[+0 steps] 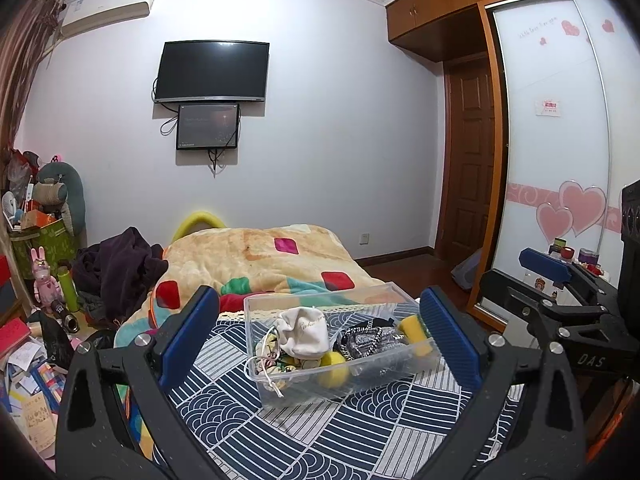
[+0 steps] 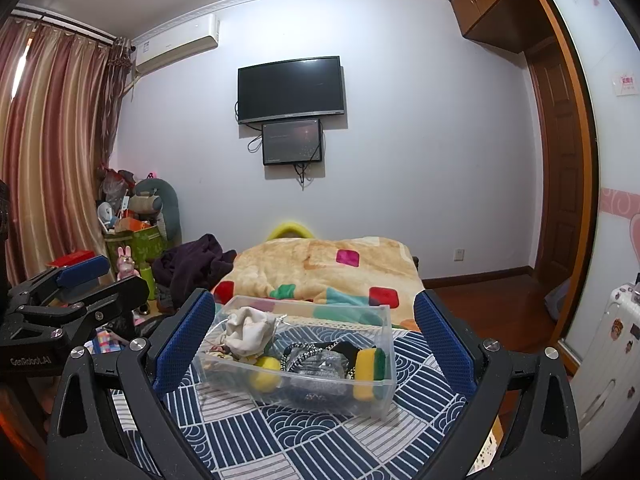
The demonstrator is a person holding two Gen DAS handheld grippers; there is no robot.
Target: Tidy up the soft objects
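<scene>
Clear plastic forms the storage box (image 1: 340, 364), which sits on a blue-and-white patterned cloth (image 1: 320, 440) spread over the bed (image 1: 260, 256), with bare cloth on every side of it and a wide strip between it and the cameras. The box's right end lies near the cloth's right edge, beyond which the wooden floor (image 2: 492, 304) shows.

Inside the box are one white drawstring pouch (image 1: 305, 332) with cursive writing too small to read, one dark grey braided bundle (image 1: 368, 340), and three yellow sponges: a rounded one (image 2: 265, 372) just beside the pouch and, at the right end, one with a green backing (image 2: 370, 364) above another (image 2: 364, 393) against the front wall.

The left gripper (image 1: 320, 340) hangs before the box with its blue-padded fingers (image 1: 188, 332) spread wide and released, holding nothing; the box appears between them but untouched. The right gripper (image 2: 316, 340) is likewise spread apart and empty, framing the box from the other side. Each gripper shows at the edge of the other's view: "DAS" is printed on the right one, "GenRobot.AI" on the left.

Two dark screens hang on the far wall, a television (image 2: 291, 89) above a smaller monitor (image 2: 292, 142).
</scene>
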